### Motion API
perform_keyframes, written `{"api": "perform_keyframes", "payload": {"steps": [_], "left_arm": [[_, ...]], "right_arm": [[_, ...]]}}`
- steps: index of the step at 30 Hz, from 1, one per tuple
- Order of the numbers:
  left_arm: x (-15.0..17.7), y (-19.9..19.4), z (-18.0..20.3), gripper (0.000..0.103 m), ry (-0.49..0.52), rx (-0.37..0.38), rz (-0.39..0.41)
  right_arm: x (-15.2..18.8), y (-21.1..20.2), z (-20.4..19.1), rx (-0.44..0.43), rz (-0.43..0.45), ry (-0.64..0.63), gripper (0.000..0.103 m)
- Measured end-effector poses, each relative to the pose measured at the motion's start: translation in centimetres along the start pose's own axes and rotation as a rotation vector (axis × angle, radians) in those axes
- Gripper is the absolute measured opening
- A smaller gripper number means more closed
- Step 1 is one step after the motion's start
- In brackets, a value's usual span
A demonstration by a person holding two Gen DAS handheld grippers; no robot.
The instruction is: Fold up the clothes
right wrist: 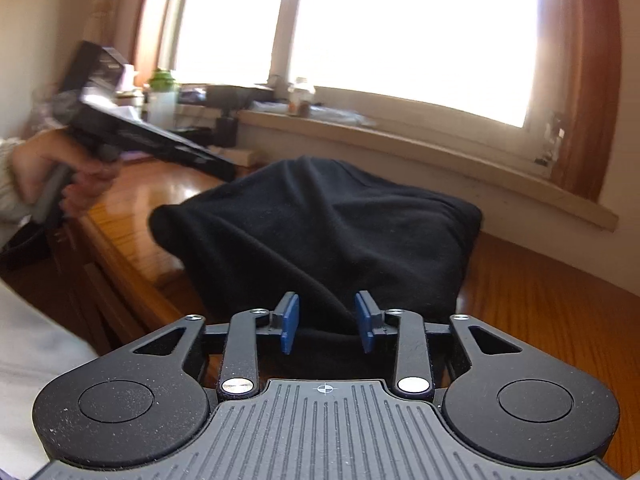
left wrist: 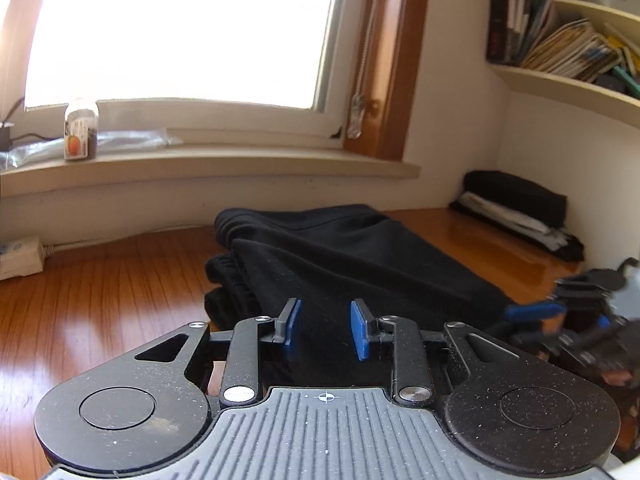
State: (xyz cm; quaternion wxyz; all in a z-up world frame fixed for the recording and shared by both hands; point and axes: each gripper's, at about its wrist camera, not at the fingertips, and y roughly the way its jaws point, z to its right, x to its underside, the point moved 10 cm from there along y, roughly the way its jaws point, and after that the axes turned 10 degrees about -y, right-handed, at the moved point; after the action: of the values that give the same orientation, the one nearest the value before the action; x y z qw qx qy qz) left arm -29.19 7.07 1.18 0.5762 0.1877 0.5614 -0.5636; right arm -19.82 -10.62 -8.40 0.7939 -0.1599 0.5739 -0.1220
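Note:
A black garment (left wrist: 360,256) lies folded in a thick bundle on the wooden table (left wrist: 100,288), with ribbed edges stacked at its left side. My left gripper (left wrist: 325,330) hovers at its near edge, blue pads apart, with only cloth showing behind the gap. In the right wrist view the same garment (right wrist: 320,220) fills the middle, and my right gripper (right wrist: 327,322) stands open over its near end, pads clear of the cloth. The right gripper (left wrist: 560,314) shows blurred at the far right of the left wrist view. A hand (right wrist: 52,168) holds the left gripper (right wrist: 218,168) at the garment's left.
A window sill (left wrist: 240,164) runs behind the table with a small bottle (left wrist: 81,128) on it. A power strip (left wrist: 20,258) lies at the back left. A dark folded stack (left wrist: 516,204) sits in the right corner under a bookshelf (left wrist: 560,40). The table's edge (right wrist: 120,256) drops off at the left.

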Motion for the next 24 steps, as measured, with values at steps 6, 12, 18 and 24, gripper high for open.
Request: {"api": "perform_keyframes", "payload": {"steps": [6,12,18,24], "left_arm": [[1.0,2.3,0.4,0.030,0.032,-0.032,-0.059],[1.9,2.8,-0.1,0.030,0.022,-0.035,-0.061],[2.2,3.1,0.5,0.030,0.020,-0.047,-0.082],[2.0,2.8,3.2,0.032,-0.021,0.082,-0.133]], "right_arm": [[0.6,0.8,-0.5,-0.008,-0.011,-0.055,0.042],[0.3,1.1,-1.4,0.002,-0.002,-0.096,0.047],[1.2,1.3,-2.2,0.035,-0.039,-0.200,0.048],[3.1,1.6,2.9,0.209,-0.170,-0.254,0.047]]}}
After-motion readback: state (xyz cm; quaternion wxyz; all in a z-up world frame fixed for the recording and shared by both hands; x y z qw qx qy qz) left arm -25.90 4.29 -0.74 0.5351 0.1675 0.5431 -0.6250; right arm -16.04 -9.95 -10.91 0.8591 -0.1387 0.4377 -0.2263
